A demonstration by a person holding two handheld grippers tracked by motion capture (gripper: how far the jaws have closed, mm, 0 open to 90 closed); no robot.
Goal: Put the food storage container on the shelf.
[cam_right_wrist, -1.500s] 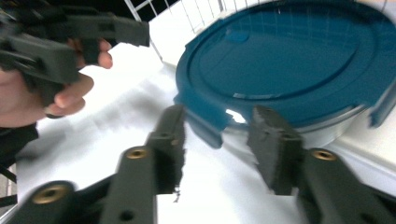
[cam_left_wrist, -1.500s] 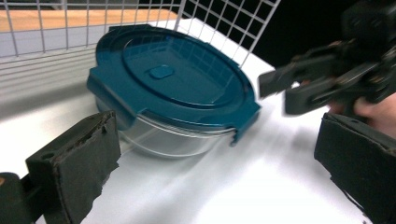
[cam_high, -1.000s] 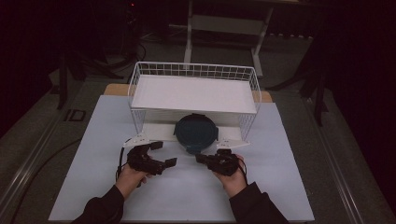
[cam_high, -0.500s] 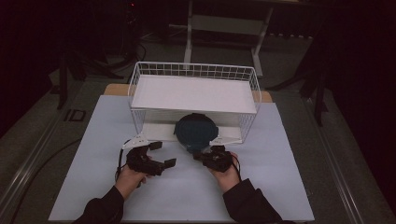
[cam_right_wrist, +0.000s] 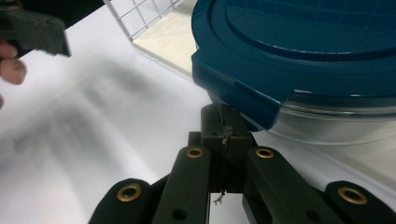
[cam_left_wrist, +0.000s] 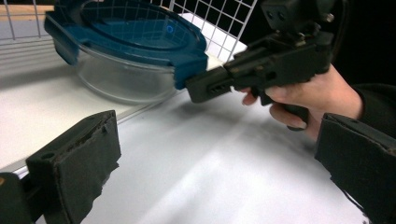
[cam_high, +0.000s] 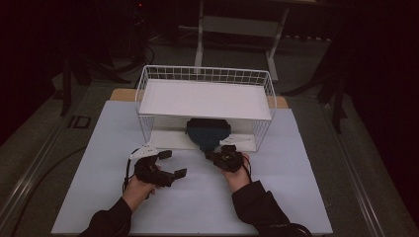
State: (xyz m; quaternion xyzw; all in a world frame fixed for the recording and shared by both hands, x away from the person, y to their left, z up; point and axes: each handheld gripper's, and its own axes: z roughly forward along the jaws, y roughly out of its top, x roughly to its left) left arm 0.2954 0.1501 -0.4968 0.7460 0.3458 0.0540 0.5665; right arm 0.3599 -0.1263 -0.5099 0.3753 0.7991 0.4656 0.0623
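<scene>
A round glass container with a blue lid [cam_high: 207, 132] stands under the white wire rack [cam_high: 267, 89], half out of its front opening. In the left gripper view the container [cam_left_wrist: 126, 77] is clear glass, and one corner tab of its lid [cam_left_wrist: 189, 70] points at the right gripper. My right gripper [cam_high: 213, 154] is shut, with nothing between its jaws. Its tips [cam_right_wrist: 224, 128] press against the underside of the lid's tab [cam_right_wrist: 233, 93]. My left gripper [cam_high: 173, 164] stands open on the white table, left of the container and apart from it. One of its pads [cam_left_wrist: 79, 158] shows at lower left.
The rack carries a white board [cam_high: 205, 98] as its top shelf, low over the container. The white tabletop [cam_high: 99, 148] spreads wide on both sides and in front. A metal stand [cam_high: 237, 24] and dark floor lie beyond the table.
My right gripper has moved forward and left until its shut tips reach the container's lid tab. The left gripper has barely moved.
</scene>
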